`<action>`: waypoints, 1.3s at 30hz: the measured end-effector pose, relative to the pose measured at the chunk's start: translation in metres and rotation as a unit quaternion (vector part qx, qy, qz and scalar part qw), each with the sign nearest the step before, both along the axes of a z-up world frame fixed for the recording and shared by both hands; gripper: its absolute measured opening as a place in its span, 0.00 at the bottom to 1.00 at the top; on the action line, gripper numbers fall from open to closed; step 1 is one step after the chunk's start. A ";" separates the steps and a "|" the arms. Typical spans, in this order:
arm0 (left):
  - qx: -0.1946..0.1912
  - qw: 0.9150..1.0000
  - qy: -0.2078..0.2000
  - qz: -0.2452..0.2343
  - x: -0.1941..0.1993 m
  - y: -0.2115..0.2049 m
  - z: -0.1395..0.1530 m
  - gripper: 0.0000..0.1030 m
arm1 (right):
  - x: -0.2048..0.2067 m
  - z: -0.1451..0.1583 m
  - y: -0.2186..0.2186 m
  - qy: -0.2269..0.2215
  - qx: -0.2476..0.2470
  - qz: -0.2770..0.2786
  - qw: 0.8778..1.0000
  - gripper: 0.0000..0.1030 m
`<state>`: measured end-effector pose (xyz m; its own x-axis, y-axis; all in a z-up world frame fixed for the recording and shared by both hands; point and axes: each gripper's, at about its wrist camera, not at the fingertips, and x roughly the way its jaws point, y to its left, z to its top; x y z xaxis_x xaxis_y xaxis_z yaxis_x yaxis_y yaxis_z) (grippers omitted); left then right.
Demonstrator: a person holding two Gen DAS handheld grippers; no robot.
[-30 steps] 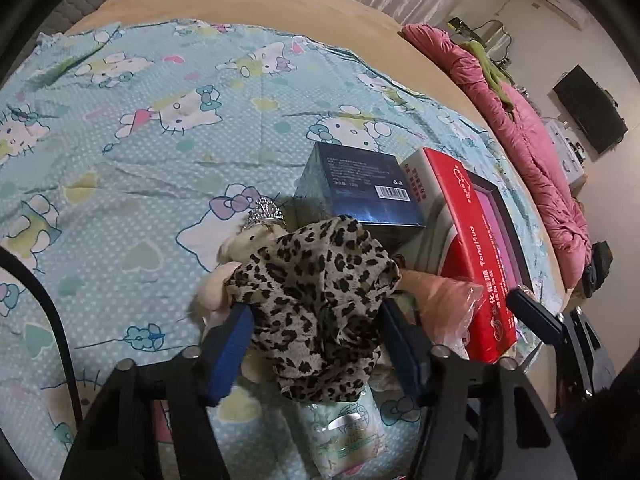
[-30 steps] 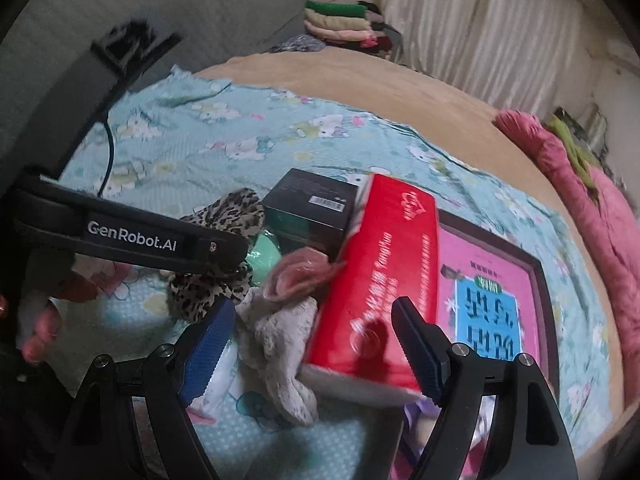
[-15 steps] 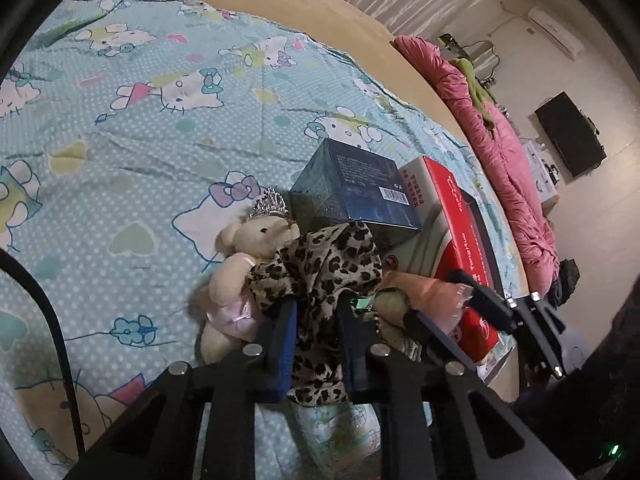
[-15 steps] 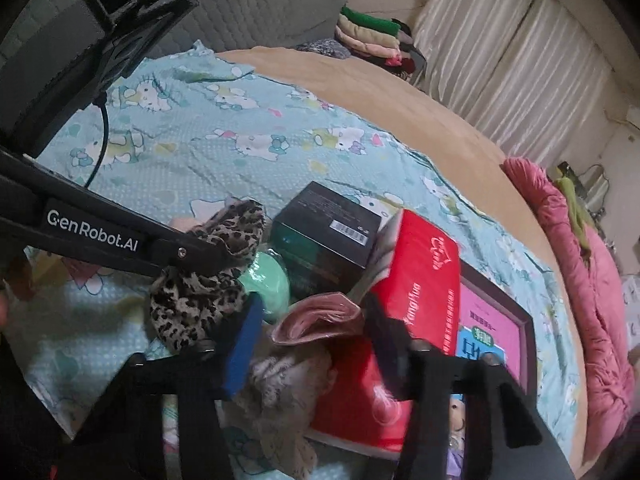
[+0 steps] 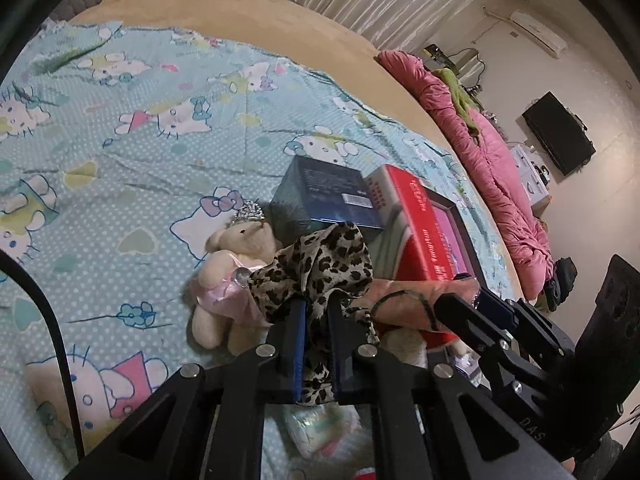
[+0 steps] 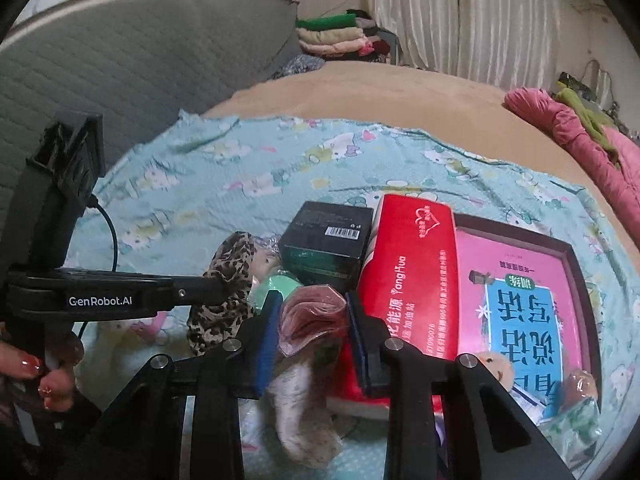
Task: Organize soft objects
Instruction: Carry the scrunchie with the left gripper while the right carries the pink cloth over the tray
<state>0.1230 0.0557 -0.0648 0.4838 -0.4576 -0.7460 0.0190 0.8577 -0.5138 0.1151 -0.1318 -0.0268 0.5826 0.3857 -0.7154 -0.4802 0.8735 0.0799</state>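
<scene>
My left gripper (image 5: 314,312) is shut on a leopard-print cloth (image 5: 320,264), which bunches above the jaws and hangs below them. A cream teddy bear (image 5: 236,248) with a silver crown lies just left of it on the blue cartoon-cat sheet (image 5: 120,160). In the right wrist view, my right gripper (image 6: 314,316) has a pink crinkly pouch (image 6: 312,312) between its blue pads; the jaws are closing and both pads touch it. A grey-white soft cloth (image 6: 304,420) hangs below the pouch. The left gripper's arm (image 6: 120,292) reaches in from the left with the leopard cloth (image 6: 228,276).
A dark box (image 5: 332,196), a red tissue box (image 6: 412,272) and a pink book in a dark tray (image 6: 520,300) crowd the right of the pile. A green round thing (image 6: 280,284) sits behind the pouch. A pink quilt (image 5: 500,168) lines the bed's far edge. A person's hand (image 6: 40,372) grips the left handle.
The left jaws went from wide open around the leopard cloth to shut on it and lifted it a little. The right jaws narrowed from around the red box and pouch to the pouch alone.
</scene>
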 end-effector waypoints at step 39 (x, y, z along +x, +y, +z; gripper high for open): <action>0.073 0.988 -0.093 -0.098 -0.023 -0.137 0.122 0.10 | -0.050 0.099 -0.173 -0.108 0.093 -0.158 0.977 0.31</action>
<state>0.1002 -0.0811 0.0575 0.5307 -0.4498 -0.7183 0.2751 0.8931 -0.3560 0.0655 -0.3045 0.0725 0.8235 0.2734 -0.4971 -0.2117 0.9610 0.1778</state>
